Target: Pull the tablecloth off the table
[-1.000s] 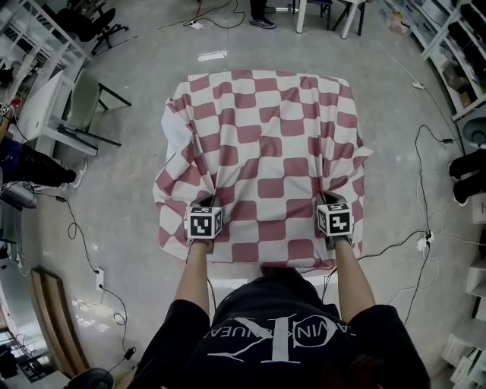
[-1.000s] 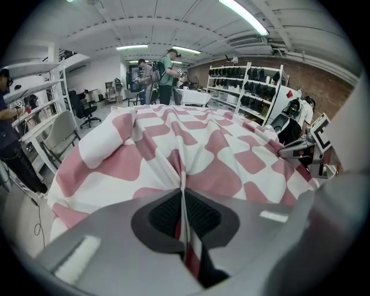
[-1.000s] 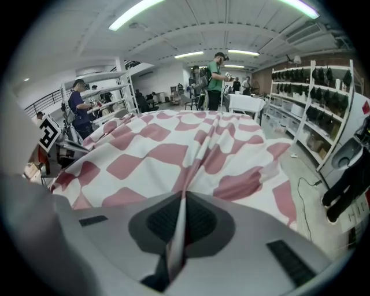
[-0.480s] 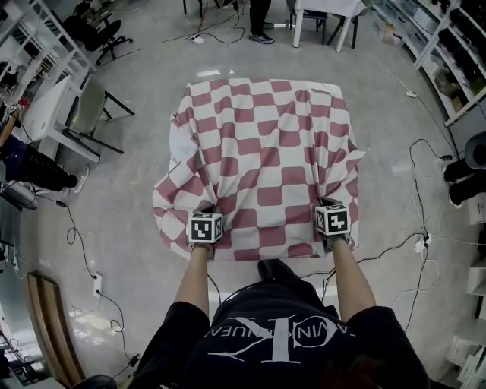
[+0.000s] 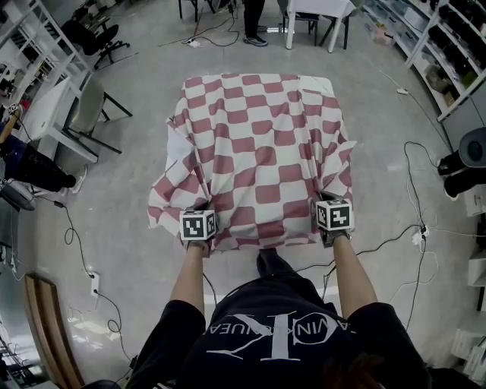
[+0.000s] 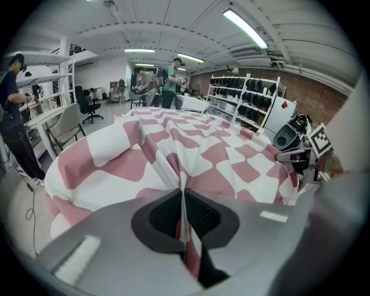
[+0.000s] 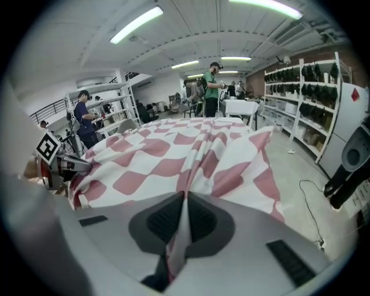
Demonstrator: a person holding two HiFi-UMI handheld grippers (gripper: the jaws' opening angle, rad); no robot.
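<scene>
Left gripper (image 5: 202,241) clamped on checked tablecloth (image 5: 258,152) near edge, right gripper (image 5: 331,234) likewise pinching its fold, cloth draped over table

There is one checked tablecloth (image 5: 258,152), and there are two grippers, the left gripper (image 6: 181,193) and the right gripper (image 7: 185,199). Two chairs stand to the left, a grey chair (image 5: 85,102) and (farther back) a black office chair (image 5: 95,34). Two bystanders show in the head view, a person at the left edge (image 5: 30,169) and a pair of legs at the top (image 5: 254,15).
</scene>
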